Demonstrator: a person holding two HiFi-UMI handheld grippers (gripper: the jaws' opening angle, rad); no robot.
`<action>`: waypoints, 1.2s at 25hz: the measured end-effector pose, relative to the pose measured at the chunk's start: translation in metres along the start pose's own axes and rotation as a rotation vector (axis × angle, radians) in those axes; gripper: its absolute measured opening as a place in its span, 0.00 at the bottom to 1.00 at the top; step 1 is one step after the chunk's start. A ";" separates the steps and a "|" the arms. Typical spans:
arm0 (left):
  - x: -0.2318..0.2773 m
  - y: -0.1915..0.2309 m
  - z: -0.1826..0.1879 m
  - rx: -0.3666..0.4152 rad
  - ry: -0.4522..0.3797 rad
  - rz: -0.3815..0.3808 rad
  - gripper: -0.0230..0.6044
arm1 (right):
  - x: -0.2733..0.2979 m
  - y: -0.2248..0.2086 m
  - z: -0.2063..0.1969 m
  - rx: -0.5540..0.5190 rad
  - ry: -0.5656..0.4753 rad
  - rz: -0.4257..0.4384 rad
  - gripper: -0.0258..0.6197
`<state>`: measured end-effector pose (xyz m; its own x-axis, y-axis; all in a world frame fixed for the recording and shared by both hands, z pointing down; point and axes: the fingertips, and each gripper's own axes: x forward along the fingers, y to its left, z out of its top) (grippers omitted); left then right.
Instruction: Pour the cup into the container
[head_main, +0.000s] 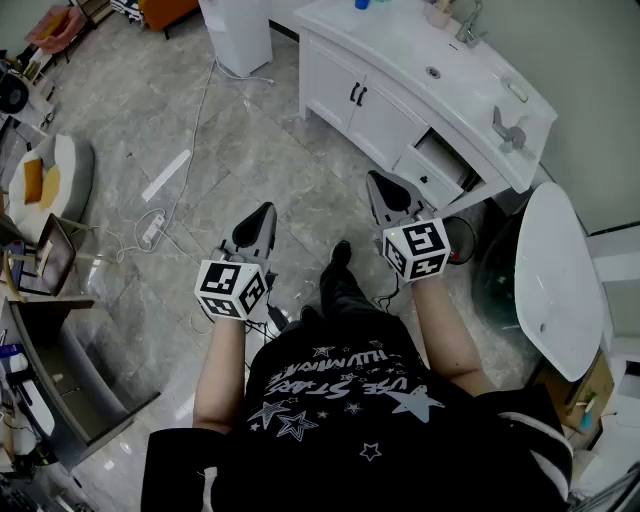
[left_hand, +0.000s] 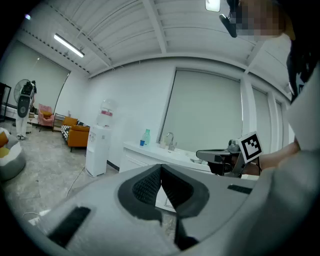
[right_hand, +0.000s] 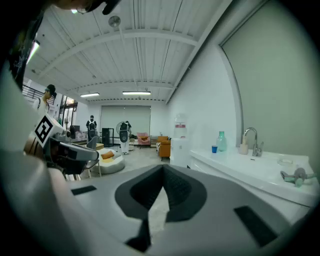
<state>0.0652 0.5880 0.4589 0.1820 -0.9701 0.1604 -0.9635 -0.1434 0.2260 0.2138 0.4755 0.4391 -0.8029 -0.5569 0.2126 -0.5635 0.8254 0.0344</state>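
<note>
My left gripper and right gripper are held side by side at waist height over the grey floor. Both are shut with nothing between the jaws, as the left gripper view and right gripper view also show. A small blue cup stands beside a green bottle on the white counter, well ahead of both grippers. The same cup shows in the left gripper view. A tap rises further along the counter. I cannot tell which thing is the container.
The white cabinet has an open drawer facing me. A water dispenser stands left of the cabinet. A power strip and cables lie on the floor at left. A round white table is at my right.
</note>
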 end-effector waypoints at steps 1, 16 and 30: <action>0.001 -0.002 -0.001 0.000 0.002 -0.001 0.05 | -0.001 -0.001 -0.001 0.001 -0.001 -0.001 0.05; 0.031 0.007 0.009 0.014 0.012 -0.020 0.06 | 0.007 -0.023 0.000 0.031 -0.012 -0.030 0.05; 0.143 0.069 0.035 0.016 0.038 0.017 0.05 | 0.116 -0.117 0.009 0.074 -0.030 -0.027 0.33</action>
<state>0.0179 0.4327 0.4640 0.1724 -0.9644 0.2004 -0.9695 -0.1302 0.2075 0.1848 0.3140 0.4512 -0.7918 -0.5826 0.1834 -0.5973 0.8013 -0.0331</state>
